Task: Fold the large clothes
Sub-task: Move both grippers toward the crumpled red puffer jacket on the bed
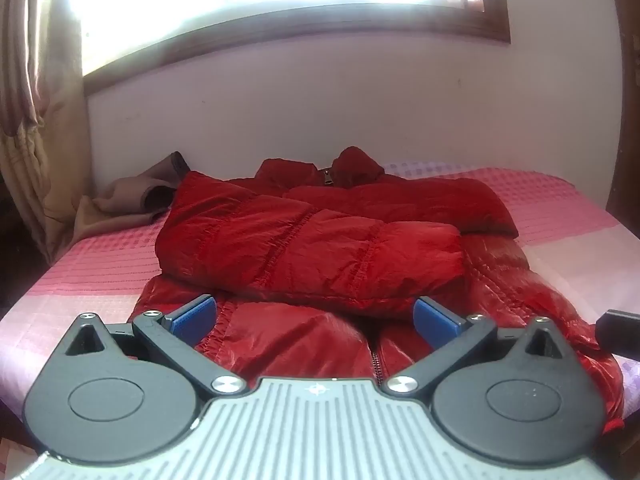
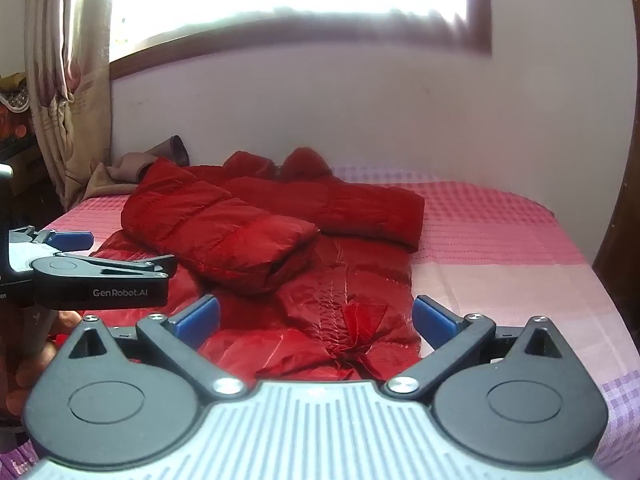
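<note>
jacket (image 1: pixel 312 240) lies on bed (image 1: pixel 100 264), sleeves folded in.

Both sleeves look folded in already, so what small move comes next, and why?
Probably lower both open grippers, left hand-held gripper and right hand-held gripper, onto the jacket's near hem: its sleeves lie crossed over the chest, the bottom half still flat.

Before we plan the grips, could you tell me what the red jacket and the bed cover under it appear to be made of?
Red jacket: looks like a thin, shiny synthetic shell, probably nylon or polyester, over puffy filling; it glints, crinkles finely and has stitched quilting lines. A zipper runs down its front.

Bed cover: seems a matte woven cloth, possibly cotton; pink and lilac with a small raised check texture and no gloss.
</note>
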`<state>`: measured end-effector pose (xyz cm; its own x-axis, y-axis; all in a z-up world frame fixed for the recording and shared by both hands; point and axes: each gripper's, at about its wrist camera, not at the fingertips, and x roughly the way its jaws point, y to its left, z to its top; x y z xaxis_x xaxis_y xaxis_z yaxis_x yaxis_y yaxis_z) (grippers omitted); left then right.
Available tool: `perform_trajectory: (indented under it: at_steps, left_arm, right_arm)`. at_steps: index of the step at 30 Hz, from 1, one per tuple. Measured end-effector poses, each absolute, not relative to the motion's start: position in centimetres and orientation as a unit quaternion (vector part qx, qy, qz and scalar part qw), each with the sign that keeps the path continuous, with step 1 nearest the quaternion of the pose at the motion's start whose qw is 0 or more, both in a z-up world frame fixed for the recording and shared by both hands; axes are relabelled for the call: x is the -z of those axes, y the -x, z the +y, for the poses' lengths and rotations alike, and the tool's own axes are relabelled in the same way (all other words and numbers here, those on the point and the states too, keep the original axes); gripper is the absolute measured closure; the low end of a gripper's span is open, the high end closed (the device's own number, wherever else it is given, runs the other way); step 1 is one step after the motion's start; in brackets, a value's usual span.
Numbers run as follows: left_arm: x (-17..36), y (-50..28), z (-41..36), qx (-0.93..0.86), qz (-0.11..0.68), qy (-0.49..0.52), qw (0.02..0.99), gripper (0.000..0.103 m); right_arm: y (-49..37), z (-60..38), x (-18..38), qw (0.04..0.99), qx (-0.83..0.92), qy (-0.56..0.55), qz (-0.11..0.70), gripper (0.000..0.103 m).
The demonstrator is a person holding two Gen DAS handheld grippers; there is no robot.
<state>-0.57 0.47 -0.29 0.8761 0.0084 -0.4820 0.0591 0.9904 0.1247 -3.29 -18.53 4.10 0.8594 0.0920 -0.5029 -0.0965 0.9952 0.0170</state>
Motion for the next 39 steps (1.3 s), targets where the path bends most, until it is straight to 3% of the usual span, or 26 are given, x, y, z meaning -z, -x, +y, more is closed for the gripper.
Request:
perform_trajectory:
  at_steps: [39]
  left_arm:
    - [2.3, -1.7, -1.4, 0.051, 0.264, -0.102, 0.958, 0.0]
  right_arm:
    - [1.5, -19.3, -2.8, 0.958, -0.057, -0.008, 0.281, 0.0]
